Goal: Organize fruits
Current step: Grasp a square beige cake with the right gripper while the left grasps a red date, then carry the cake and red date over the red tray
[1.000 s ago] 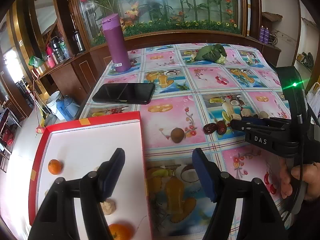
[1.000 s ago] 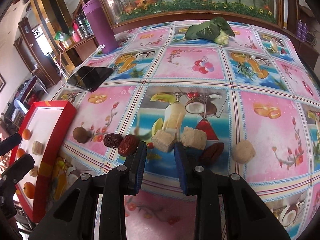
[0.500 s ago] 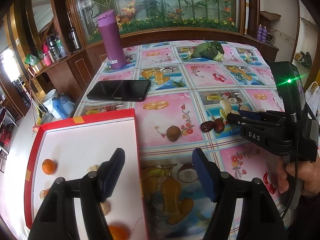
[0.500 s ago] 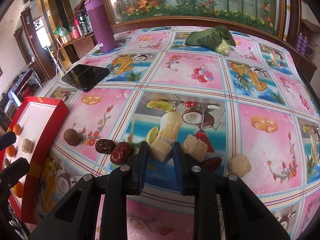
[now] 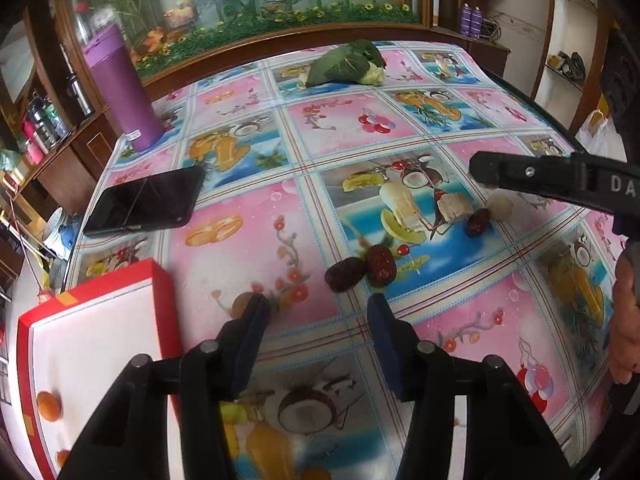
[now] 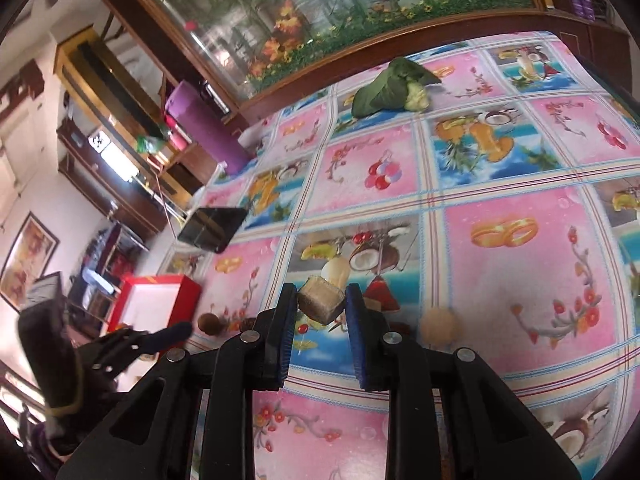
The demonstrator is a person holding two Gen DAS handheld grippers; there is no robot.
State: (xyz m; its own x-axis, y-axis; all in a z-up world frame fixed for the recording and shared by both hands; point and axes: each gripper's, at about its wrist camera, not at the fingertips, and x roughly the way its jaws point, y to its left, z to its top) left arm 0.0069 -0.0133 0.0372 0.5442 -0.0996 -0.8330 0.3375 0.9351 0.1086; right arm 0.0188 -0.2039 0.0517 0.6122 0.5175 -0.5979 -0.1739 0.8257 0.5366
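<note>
The right tongs (image 6: 321, 307) grip a tan cube (image 6: 320, 300); the red tray (image 6: 154, 300) lies far left, beside the wide-open left tongs (image 5: 318, 338).

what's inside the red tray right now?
In the left wrist view, the red-rimmed white tray holds a small orange fruit near its left rim and a sliver of another lower down. The left tongs cover much of the tray's near part.

We see the brown round fruit (image 5: 240, 304) half hidden behind our left gripper's finger (image 5: 244, 344), the red-rimmed white tray (image 5: 96, 344) cut off at the edge, its small orange fruit (image 5: 49, 405) blurred.
</note>
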